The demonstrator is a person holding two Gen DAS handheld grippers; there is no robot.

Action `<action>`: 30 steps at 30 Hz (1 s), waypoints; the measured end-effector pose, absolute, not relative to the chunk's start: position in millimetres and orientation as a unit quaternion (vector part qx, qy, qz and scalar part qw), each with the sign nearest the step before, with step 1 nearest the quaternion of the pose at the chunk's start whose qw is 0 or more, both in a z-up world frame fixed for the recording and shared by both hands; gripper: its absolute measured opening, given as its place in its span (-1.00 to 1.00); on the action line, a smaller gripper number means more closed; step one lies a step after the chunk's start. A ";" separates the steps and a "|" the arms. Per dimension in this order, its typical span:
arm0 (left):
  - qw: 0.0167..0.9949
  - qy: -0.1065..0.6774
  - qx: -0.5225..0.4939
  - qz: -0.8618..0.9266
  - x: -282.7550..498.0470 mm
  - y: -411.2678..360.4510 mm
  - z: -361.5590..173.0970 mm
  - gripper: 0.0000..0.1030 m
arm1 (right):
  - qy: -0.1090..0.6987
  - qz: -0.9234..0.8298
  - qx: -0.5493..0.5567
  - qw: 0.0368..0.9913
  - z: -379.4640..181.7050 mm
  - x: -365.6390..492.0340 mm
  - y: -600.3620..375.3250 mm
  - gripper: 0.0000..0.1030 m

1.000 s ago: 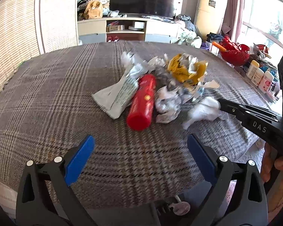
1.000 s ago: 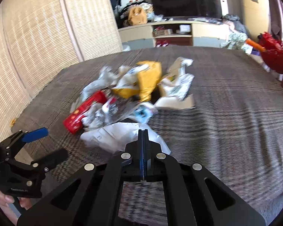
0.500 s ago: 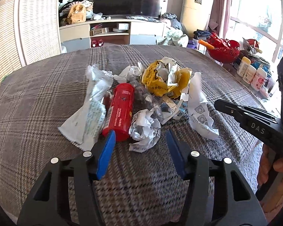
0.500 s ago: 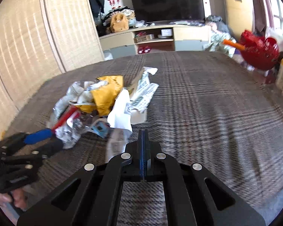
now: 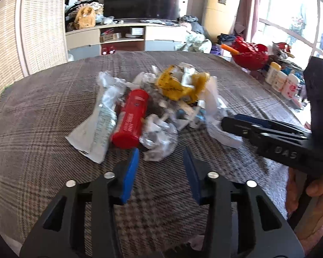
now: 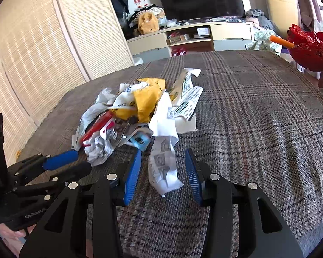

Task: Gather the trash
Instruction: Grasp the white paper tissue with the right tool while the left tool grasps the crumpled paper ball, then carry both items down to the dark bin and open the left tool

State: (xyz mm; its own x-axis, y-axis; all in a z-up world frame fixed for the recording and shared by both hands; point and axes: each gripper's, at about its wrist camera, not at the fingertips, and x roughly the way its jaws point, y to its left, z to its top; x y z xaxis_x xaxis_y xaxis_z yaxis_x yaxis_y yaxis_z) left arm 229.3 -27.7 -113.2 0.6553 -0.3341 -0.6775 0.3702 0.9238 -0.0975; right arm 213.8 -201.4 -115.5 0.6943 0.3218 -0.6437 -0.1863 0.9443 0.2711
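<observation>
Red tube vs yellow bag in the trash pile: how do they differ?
The red tube is a smooth, rigid-looking cylinder; the yellow bag is crumpled. The tube lies at the pile's near left by the left gripper; the bag sits at the far side, on top of other scraps. Both rest on the plaid cloth, ungripped.

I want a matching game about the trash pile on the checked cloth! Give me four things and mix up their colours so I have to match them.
Things:
1. Tube-shaped can
2. Crumpled bag at the back of the pile
3. Long paper strip near the right gripper
4. Pads on the left gripper

Colours:
A. Blue
B. White with grey printing
C. Red
D. Yellow

Pairs: 1-C, 2-D, 3-B, 4-A
</observation>
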 end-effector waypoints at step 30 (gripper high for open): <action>0.906 0.383 0.037 -0.177 218.3 -33.6 -126.8 -0.63 | 0.379 0.147 0.062 0.912 -130.6 189.4 -194.1 -0.75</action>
State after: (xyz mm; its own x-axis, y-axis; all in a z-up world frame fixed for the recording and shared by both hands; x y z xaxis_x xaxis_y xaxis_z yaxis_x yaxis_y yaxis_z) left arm 218.3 -33.6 -126.8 0.6439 -0.2920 -0.7072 0.3490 0.9346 -0.0682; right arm 189.4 -194.1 -130.6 0.6697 0.3157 -0.6722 -0.2211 0.9489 0.2253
